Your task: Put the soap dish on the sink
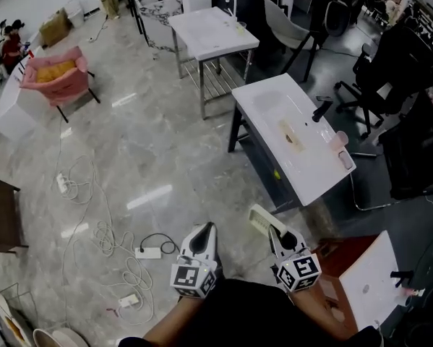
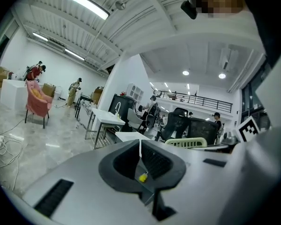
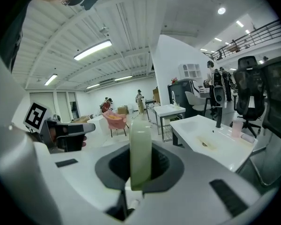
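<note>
**CARRY HAZARDS: SOAP DISH HELD ON EDGE, SINK NOT YET REACHED**

**1. Sink.** The sink stands well apart from both grippers, ahead and to the right in the head view, with open floor between. Its white top is narrow. A black faucet and a pink cup occupy the far side. A placement too near the front rim would likely let the dish tip off. A placement too far back risks striking the faucet or the cup.

**2. Floor.** Loose cables lie to the left. They are judged a trip hazard only if the route swings that way.

**3. Soap dish.** The soap dish is not on the sink. It is carried in the air by the right gripper. It is gripped at one end only, and most of its slatted length projects past the tips. A jolt or an abrupt stop could pivot it in the grip or work it loose. It would then drop onto the hard floor.

**4. Fingers.** The right gripper's fingers pinch the dish, one against each broad face. The dish stands on edge between them. The left gripper has its fingers pressed together with nothing between them. It sits beside the dish, apart from it, and gives no support.
</note>
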`<control>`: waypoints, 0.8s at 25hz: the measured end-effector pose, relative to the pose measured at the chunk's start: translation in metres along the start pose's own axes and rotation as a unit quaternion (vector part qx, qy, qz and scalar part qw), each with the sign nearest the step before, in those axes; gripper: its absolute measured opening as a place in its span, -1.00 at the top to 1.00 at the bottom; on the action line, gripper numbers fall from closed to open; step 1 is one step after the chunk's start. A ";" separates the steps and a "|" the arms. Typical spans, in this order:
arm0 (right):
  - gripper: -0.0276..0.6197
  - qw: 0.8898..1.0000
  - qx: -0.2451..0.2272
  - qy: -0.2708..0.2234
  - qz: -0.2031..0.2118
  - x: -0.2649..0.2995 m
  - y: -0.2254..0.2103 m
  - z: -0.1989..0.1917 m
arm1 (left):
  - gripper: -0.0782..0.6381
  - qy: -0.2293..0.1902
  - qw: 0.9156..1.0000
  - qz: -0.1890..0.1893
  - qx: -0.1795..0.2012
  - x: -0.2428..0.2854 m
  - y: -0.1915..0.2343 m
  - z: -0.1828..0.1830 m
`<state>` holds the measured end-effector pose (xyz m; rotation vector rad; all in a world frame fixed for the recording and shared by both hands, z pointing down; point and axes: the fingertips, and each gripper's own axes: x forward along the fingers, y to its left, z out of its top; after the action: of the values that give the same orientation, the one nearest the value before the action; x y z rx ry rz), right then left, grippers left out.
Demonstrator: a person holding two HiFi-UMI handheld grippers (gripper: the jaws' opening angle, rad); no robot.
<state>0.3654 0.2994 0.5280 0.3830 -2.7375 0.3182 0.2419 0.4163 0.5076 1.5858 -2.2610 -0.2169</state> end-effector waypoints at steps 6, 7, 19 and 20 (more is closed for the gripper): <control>0.85 1.000 0.018 0.017 -0.009 0.078 0.001 0.038 | 0.73 0.023 0.999 -0.014 -0.018 0.055 0.062 0.028; 0.85 1.000 0.017 0.019 -0.010 0.091 0.003 0.044 | 0.73 0.024 0.999 -0.018 -0.017 0.063 0.072 0.033; 0.85 0.999 -0.012 0.034 -0.035 0.211 0.021 0.106 | 0.73 0.005 0.999 -0.038 -0.018 0.122 0.173 0.105; 0.85 0.999 -0.012 0.034 -0.035 0.218 0.024 0.109 | 0.73 0.005 0.999 -0.042 -0.014 0.124 0.178 0.109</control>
<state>0.1274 0.2446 0.5070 0.4524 -2.6516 0.2751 0.0078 0.3550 0.4921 1.6660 -2.1752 -0.2613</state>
